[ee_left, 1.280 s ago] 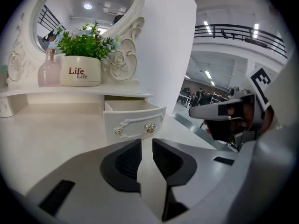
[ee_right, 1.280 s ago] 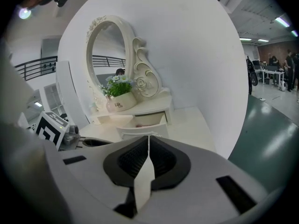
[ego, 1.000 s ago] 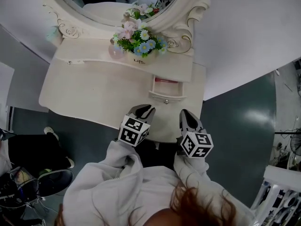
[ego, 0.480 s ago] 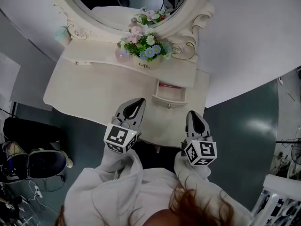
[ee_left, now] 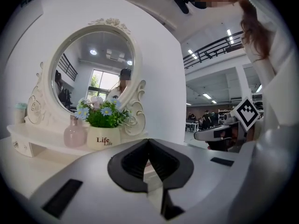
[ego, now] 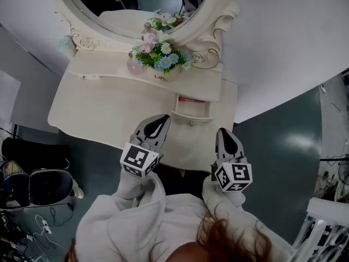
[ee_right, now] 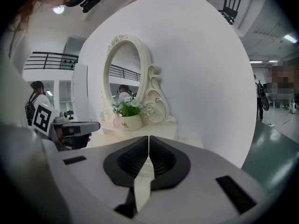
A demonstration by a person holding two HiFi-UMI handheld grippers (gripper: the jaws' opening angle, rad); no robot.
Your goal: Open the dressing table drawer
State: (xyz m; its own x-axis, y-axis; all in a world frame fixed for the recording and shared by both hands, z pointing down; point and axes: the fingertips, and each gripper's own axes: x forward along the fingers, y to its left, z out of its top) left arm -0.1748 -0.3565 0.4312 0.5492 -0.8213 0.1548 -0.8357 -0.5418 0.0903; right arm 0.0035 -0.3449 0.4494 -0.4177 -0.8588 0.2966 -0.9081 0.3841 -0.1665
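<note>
The white dressing table point(ego: 109, 108) stands below me in the head view. Its small right-hand drawer point(ego: 192, 110) is pulled out, with something red showing at its back and its knob point(ego: 191, 123) facing me. My left gripper point(ego: 163, 118) hovers over the table's front edge, just left of the drawer, shut and empty. In the left gripper view its jaws point(ee_left: 148, 142) meet at the tips. My right gripper point(ego: 223, 131) is held at the table's front right corner, also shut with nothing in it point(ee_right: 149, 138). Neither gripper touches the drawer.
A flower pot point(ego: 160, 65) and a pink vase point(ego: 134, 64) stand on the raised shelf under the oval mirror point(ego: 136, 4). A second small drawer point(ego: 83, 77) sits at the shelf's left end. Bags lie on the floor at the left point(ego: 32, 184). Green floor point(ego: 283, 135) lies at the right.
The left gripper's jaws were open a second ago and are now shut. Both grippers have lifted and drawn back a little from the drawer, which stays pulled out.
</note>
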